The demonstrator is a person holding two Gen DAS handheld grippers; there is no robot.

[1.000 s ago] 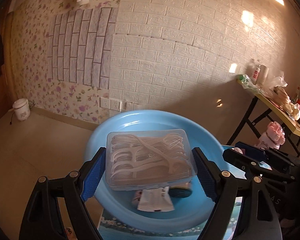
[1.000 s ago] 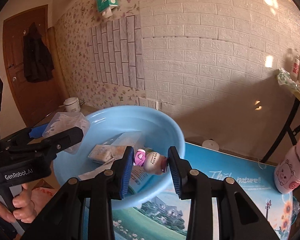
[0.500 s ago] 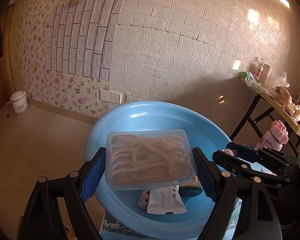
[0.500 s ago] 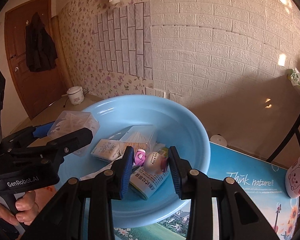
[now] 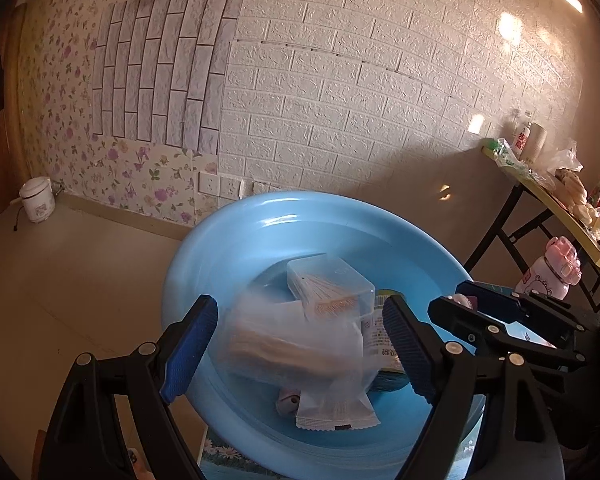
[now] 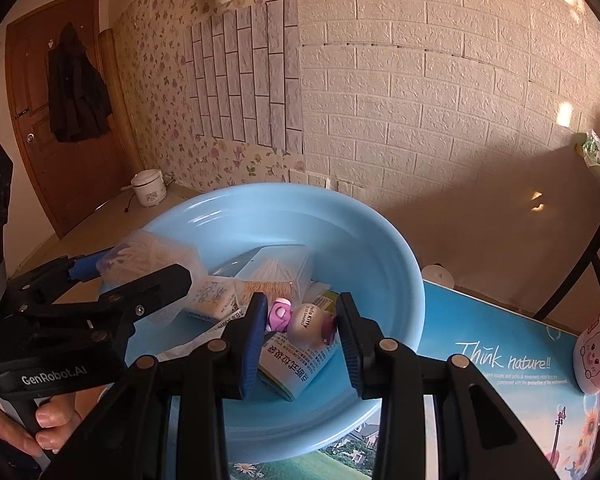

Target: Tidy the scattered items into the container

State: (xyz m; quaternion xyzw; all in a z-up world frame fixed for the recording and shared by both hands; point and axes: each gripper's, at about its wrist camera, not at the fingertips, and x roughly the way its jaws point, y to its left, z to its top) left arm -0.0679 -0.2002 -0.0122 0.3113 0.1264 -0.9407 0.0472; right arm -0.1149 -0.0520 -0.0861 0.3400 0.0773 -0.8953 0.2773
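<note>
Two tools are being held over the round light-blue plastic basin (image 6: pixel 380 248); the left tool (image 5: pixel 300 344) is being kept spread, the blurred clear plastic floss-pick box (image 5: pixel 296 340) loose between its pads; the small pink-capped bottle (image 6: pixel 304 320) is being clamped by the right tool (image 6: pixel 302 320).

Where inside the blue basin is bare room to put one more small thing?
Bare: the far part of the round light-blue plastic basin, between its back rim and the clear rectangular box, and its right inner slope. Crowded: the near and left bottom, with piled packets.
</note>
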